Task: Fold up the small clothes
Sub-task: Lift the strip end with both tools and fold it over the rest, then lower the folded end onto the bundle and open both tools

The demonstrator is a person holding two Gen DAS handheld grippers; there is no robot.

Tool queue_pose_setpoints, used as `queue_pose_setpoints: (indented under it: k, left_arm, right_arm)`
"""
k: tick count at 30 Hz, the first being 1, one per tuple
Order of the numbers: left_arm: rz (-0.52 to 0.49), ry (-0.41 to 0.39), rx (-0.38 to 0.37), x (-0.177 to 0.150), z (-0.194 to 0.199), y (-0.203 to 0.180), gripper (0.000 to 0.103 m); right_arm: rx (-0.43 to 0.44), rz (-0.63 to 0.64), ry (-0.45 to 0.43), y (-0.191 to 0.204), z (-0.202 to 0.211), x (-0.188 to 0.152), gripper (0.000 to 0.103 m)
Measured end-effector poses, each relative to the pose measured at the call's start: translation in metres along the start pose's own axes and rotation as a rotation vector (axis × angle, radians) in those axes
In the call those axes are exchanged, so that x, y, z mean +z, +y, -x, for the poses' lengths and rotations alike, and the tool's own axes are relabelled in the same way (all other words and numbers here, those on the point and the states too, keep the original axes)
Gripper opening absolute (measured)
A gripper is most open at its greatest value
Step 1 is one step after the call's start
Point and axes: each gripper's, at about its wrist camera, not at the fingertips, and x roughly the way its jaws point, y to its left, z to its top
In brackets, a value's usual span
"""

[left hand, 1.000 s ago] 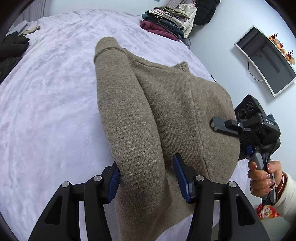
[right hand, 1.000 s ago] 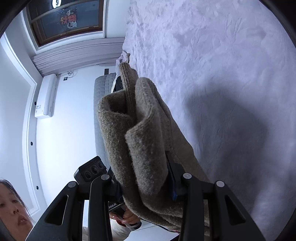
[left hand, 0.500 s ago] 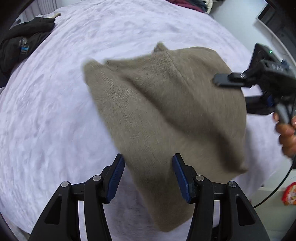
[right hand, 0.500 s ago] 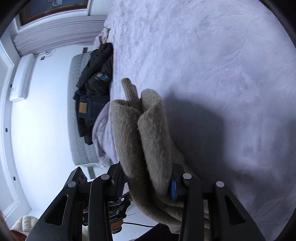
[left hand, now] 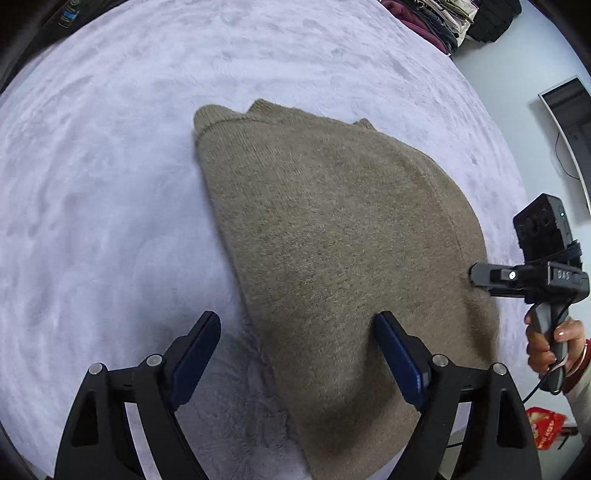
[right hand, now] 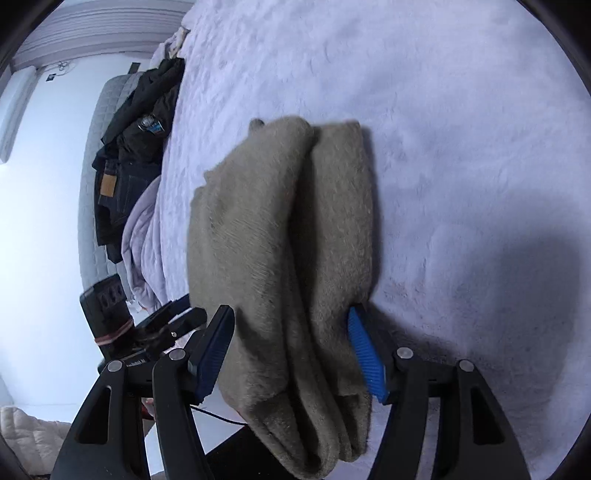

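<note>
The olive-brown knitted sweater [left hand: 332, 240] lay folded on the pale lilac plush bed cover [left hand: 110, 184], filling the centre and lower right of the left wrist view, its near end hanging over the bed's edge at the bottom of the frame. In the right wrist view the same sweater [right hand: 280, 240] showed as stacked thick layers running from mid-frame down to the bottom edge. To my eye the fold itself looked done and the garment was being set down; what seemed left was to let go fully, perhaps smooth it, and move it to the pile of folded clothes [left hand: 439, 18] at the upper right of the left view. The left gripper [left hand: 295, 354] pointed steeply down at the bed, its fingers opening wide; one blue pad [left hand: 397, 363] touched or nearly touched the knit while the other stood over bare cover, so nothing was clamped. The right gripper [right hand: 291, 358] was tilted down less steeply along the sweater's side, its fingers also opening, the layers between them but the left pad [right hand: 214, 354] seemingly just clear of the cloth. From the left view the right gripper sat at the right edge, held by a hand [left hand: 550, 343] in a pale sleeve. Dark clothes [right hand: 136, 129] lay heaped at the upper left of the right view.
</note>
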Motion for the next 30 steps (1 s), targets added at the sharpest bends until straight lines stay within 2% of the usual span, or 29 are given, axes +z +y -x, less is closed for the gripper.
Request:
queue_pose_setpoints:
  k: [1, 2, 3, 4, 6, 8, 9, 10, 11, 12, 13, 14, 17, 19, 20, 21, 23, 25, 27, 30]
  left_arm:
    - [-0.010, -0.004, -0.006, -0.003, -0.002, -0.003, 0.086]
    - [-0.024, -0.008, -0.007, -0.001, -0.003, -0.006, 0.086]
    - [-0.045, -0.014, -0.013, 0.001, -0.003, -0.011, 0.081]
    - [-0.059, -0.016, -0.027, 0.003, -0.001, -0.014, 0.077]
    - [-0.078, -0.016, -0.048, 0.010, 0.001, -0.020, 0.077]
    - [-0.104, -0.013, -0.021, 0.013, 0.005, -0.024, 0.077]
    - [-0.119, -0.014, 0.006, 0.012, 0.007, -0.023, 0.078]
    - [-0.128, -0.012, 0.036, 0.011, 0.006, -0.022, 0.078]
    - [-0.124, 0.002, 0.040, 0.010, 0.006, -0.018, 0.078]
    - [-0.106, 0.022, 0.016, 0.006, 0.007, -0.010, 0.078]
    - [-0.079, 0.042, -0.019, 0.001, 0.009, -0.002, 0.078]
    - [-0.058, 0.060, -0.051, -0.002, 0.008, 0.004, 0.078]
    - [-0.030, 0.099, -0.129, -0.008, 0.001, 0.008, 0.078]
    - [-0.038, 0.128, -0.179, -0.010, -0.008, 0.001, 0.078]
    - [-0.052, 0.135, -0.182, -0.011, -0.011, -0.004, 0.078]
    - [-0.083, 0.127, -0.153, -0.012, -0.012, -0.011, 0.078]
    - [-0.116, 0.109, -0.127, -0.011, -0.009, -0.020, 0.073]
    - [-0.133, 0.093, -0.133, -0.008, 0.003, -0.020, 0.063]
    - [-0.137, 0.084, -0.152, -0.003, 0.017, -0.014, 0.063]
    - [-0.176, 0.071, -0.124, 0.000, 0.029, -0.008, 0.063]
  right_arm:
    - [0.011, -0.002, 0.007, -0.003, -0.006, -0.003, 0.067]
    - [0.022, -0.008, 0.002, -0.005, -0.008, -0.004, 0.060]
    - [0.040, -0.023, 0.004, -0.006, -0.009, -0.005, 0.044]
    - [0.074, -0.047, 0.010, -0.008, -0.010, -0.007, 0.041]
    - [0.124, -0.097, 0.002, -0.011, -0.006, -0.014, 0.037]
    - [0.161, -0.129, -0.010, -0.014, 0.002, -0.022, 0.036]
    - [0.154, -0.118, -0.025, -0.012, 0.007, -0.026, 0.036]
    - [0.098, -0.085, -0.041, -0.010, 0.015, -0.031, 0.036]
    - [0.018, -0.048, -0.056, -0.009, 0.025, -0.035, 0.040]
    - [-0.039, -0.015, -0.072, -0.005, 0.033, -0.041, 0.057]
    - [-0.063, 0.022, -0.078, -0.003, 0.040, -0.050, 0.067]
    - [-0.055, 0.052, -0.072, -0.001, 0.044, -0.058, 0.082]
    - [-0.040, 0.106, 0.001, -0.002, 0.040, -0.083, 0.083]
    - [-0.019, 0.093, 0.045, -0.011, 0.025, -0.091, 0.083]
    - [0.003, 0.074, 0.058, -0.016, 0.017, -0.093, 0.080]
    - [0.033, 0.052, 0.068, -0.021, 0.007, -0.093, 0.060]
    - [0.027, 0.009, 0.075, -0.022, -0.013, -0.090, 0.024]
    - [0.064, -0.005, 0.042, -0.014, -0.015, -0.091, 0.023]
    - [0.148, 0.013, 0.012, 0.005, -0.007, -0.097, 0.022]
    - [0.188, 0.002, -0.030, 0.022, 0.005, -0.110, 0.022]
